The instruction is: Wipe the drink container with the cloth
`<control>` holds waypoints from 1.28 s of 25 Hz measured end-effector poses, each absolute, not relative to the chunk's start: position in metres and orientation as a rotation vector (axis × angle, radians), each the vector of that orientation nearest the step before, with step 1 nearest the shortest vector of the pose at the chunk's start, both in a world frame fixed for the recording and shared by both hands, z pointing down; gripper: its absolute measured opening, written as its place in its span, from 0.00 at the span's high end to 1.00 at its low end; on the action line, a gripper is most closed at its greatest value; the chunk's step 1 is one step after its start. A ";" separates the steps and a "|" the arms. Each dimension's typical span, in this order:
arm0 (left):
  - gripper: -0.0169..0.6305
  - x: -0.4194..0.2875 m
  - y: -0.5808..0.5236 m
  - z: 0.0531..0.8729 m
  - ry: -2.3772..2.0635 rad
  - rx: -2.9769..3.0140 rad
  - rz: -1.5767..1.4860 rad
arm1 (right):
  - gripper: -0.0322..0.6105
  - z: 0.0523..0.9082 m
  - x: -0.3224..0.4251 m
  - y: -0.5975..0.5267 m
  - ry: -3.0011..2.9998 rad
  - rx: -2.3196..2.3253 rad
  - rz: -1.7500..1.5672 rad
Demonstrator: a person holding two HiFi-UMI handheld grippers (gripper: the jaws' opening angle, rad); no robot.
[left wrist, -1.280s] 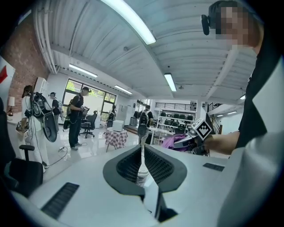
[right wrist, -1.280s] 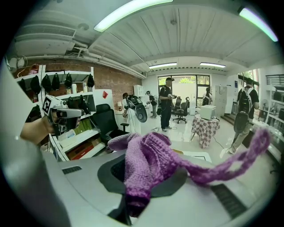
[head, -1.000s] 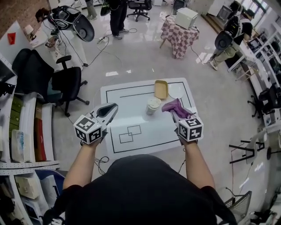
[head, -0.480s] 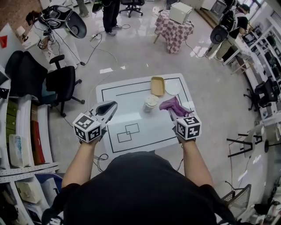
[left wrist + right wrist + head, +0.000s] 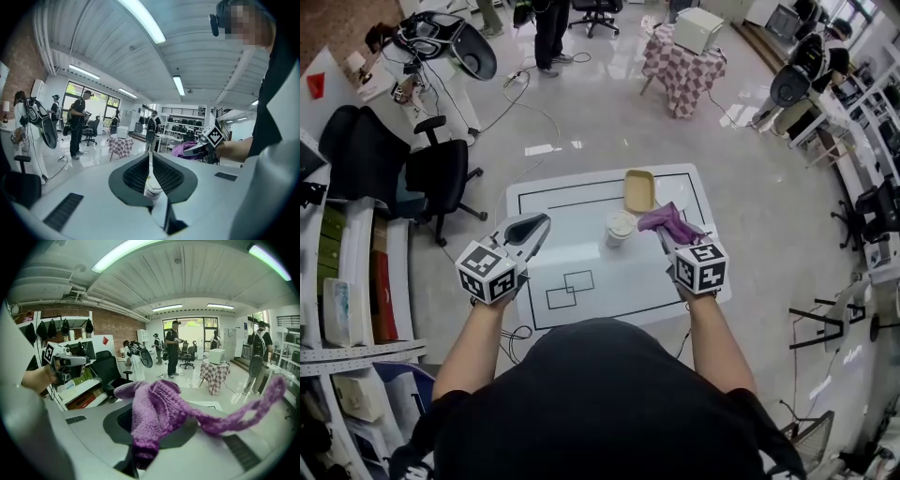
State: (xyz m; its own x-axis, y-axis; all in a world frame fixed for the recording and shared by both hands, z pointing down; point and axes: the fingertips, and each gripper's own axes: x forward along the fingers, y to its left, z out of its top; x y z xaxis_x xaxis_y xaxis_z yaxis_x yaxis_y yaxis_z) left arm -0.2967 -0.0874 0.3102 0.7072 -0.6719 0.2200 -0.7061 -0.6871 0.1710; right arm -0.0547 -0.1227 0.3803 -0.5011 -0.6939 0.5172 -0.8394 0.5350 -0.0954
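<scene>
Right gripper [image 5: 667, 236] is clamped on a purple knitted cloth [image 5: 661, 221]. The bunched wool spills over the jaw tips, and in the right gripper view a thin loop trails off to one side.

Outward from those tips, in the head view, a white lidded paper drink cup [image 5: 620, 228] stands upright on the white table marked with black outlines [image 5: 581, 314]. It lies just to the left of the cloth, toward the person's midline. Whether wool and cup already touch cannot be told.

The cup's long axis is vertical, so the wipe probably calls for a short sideways push left, bringing the cloth against the cup's right wall.

Left gripper [image 5: 536, 228] has its jaws together on nothing. It points at the same cup from the other side, lined up with it but well apart. It looks placed to steady the cup.

A yellow shallow tray [image 5: 639, 190] and a white plate [image 5: 673, 194] sit beyond the cup, clear of that path.
</scene>
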 end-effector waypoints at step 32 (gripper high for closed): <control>0.68 -0.154 -0.157 0.477 -0.898 2.546 0.666 | 0.83 0.453 -0.073 -0.214 -2.626 0.689 0.464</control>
State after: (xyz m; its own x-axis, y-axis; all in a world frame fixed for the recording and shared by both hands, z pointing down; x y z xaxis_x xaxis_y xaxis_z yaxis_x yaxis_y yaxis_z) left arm -0.1545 -0.1569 0.4765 0.6868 -0.4879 0.5388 -0.6572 -0.7335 0.1734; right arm -0.0725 -0.2137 0.4525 -0.8056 -0.3955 0.4410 -0.5226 0.8250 -0.2148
